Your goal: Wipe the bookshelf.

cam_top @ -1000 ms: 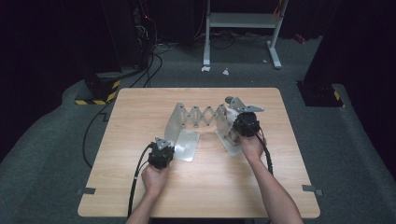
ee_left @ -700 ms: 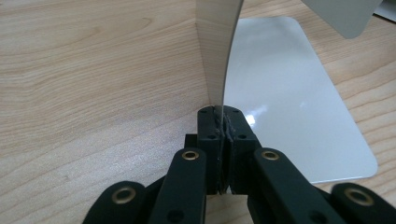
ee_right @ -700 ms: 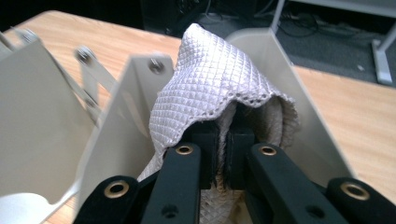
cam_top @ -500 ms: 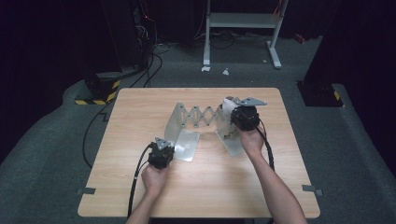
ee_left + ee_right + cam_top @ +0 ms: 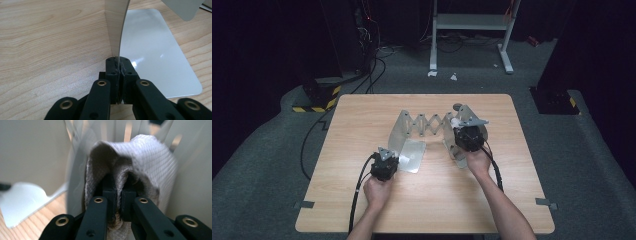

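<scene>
A metal folding rack (image 5: 428, 123) with a scissor lattice stands in the middle of the wooden table (image 5: 362, 125). Its left end plate (image 5: 115, 27) stands upright on a flat foot (image 5: 155, 52). My left gripper (image 5: 117, 61) is shut on the near edge of that plate, also seen from above as left gripper (image 5: 387, 156). My right gripper (image 5: 117, 188) is shut on a white woven cloth (image 5: 150, 157), pressed in among the rack's right-end metal plates (image 5: 32, 150). From above, the right gripper (image 5: 464, 131) sits at the rack's right end with the cloth (image 5: 455, 122) peeking out.
Cables trail from both grippers toward the table's near edge (image 5: 422, 231). Beyond the table lie grey carpet, a black-and-yellow striped block (image 5: 314, 97) at the left, and a metal stand (image 5: 467, 35) at the back.
The right gripper, still holding the cloth, has shifted a little to the left and nearer to the person along the rack's right end. The left gripper has stayed still.
</scene>
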### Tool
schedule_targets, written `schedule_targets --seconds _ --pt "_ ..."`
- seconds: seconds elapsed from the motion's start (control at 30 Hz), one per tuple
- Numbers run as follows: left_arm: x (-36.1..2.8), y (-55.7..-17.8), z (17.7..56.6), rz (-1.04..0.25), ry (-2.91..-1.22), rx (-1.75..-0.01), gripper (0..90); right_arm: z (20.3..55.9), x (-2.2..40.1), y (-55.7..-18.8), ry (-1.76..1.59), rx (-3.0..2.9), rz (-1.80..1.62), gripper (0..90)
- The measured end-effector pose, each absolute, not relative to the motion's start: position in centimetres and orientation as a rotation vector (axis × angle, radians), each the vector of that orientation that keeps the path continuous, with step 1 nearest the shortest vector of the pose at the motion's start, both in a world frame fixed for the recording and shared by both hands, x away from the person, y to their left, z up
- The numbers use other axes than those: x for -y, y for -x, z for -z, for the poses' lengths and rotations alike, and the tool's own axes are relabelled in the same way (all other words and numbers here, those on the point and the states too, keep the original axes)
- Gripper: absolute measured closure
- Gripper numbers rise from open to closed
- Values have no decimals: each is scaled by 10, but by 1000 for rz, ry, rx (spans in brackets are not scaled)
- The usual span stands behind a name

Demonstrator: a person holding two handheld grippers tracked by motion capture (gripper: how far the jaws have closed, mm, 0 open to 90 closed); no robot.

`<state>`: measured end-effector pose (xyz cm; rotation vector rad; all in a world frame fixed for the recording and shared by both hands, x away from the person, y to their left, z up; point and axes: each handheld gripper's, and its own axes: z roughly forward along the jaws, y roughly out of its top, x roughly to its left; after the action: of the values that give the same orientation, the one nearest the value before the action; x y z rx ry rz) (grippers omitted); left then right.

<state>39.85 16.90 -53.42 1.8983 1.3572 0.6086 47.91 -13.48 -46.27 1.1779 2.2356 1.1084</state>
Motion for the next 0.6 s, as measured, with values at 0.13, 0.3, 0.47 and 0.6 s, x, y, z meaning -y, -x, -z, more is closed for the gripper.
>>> schedule_targets --seconds 0.13,0.3,0.47,0.6 --pt "-169 -398 534 -610 -1897 -1357 861 482 140 -473 -1208 -2257 -1087 858" --pt "-168 -398 534 -617 -1899 -1356 860 498 144 -461 -1217 -2280 -1063 858" --pt "-168 -398 534 -625 -1902 -1356 857 507 146 -445 -1192 -2303 -1044 858" --pt "-167 -398 534 -635 -1907 -1354 855 511 142 -432 -1148 -2334 -1032 858"
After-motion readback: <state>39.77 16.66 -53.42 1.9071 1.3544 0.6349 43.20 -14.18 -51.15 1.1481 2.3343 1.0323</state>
